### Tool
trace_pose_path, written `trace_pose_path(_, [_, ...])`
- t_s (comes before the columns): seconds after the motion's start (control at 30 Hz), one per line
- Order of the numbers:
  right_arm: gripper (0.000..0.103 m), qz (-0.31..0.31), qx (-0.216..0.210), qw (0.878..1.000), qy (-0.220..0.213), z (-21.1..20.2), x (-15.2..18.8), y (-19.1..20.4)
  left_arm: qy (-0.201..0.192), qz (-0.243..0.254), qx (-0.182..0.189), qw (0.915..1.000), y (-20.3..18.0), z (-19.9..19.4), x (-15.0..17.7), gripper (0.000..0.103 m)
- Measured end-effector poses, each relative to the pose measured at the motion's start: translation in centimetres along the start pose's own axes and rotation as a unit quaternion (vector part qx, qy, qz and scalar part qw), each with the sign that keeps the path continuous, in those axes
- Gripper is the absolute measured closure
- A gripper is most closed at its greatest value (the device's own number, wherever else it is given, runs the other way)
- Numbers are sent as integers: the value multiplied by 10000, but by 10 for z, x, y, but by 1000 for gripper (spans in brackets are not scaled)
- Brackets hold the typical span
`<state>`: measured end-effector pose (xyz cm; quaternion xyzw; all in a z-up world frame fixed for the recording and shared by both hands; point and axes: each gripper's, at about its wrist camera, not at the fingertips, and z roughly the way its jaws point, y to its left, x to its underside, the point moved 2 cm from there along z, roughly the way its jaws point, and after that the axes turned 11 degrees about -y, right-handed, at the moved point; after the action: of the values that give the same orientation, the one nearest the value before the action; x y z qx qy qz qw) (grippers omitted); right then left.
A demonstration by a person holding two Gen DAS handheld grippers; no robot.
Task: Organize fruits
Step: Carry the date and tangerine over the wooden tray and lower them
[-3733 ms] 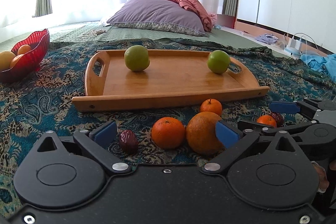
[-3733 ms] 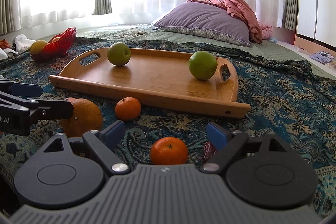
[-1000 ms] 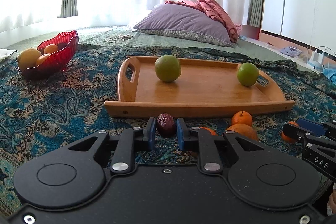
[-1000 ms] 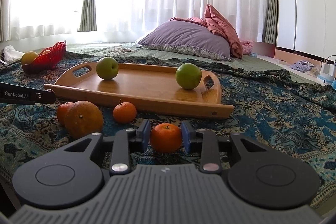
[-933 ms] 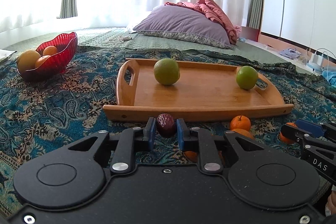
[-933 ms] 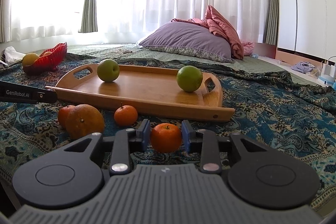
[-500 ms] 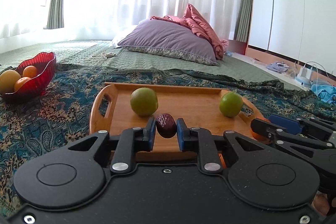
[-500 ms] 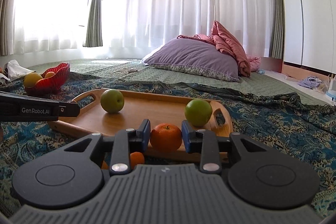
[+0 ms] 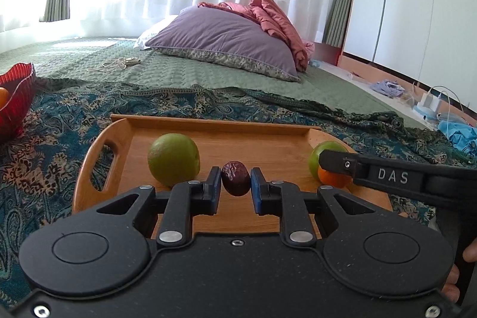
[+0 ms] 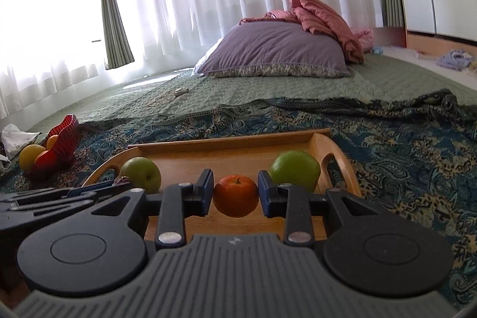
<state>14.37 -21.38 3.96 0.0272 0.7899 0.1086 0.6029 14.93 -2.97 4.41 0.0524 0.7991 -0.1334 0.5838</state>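
The left gripper (image 9: 235,182) has its fingers closed on a dark red date (image 9: 235,177), held over the wooden tray (image 9: 125,136) beside 1 green apple (image 9: 173,159). The right gripper (image 10: 235,192) clamps a small orange (image 10: 236,195) over the same tray, just beside the other green apple (image 10: 295,170). A red bowl (image 10: 64,136) sits well apart on the patterned blanket (image 10: 402,157).

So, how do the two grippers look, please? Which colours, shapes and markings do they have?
The left gripper has a smooth black body with two round discs, black linkage arms with silver pivot pins, and blue pads. The right gripper has the same build, but its grey housing is ribbed. Seen from the left wrist, its black finger carries white letters, DAS. No cables or sleeves show.
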Motion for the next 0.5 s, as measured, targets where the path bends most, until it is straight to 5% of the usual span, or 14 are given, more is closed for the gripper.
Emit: trace_pose_path(0.5, [66,666,254,9930,941,71,-2,-12,599,-46,42,9982,-5,67,8,83])
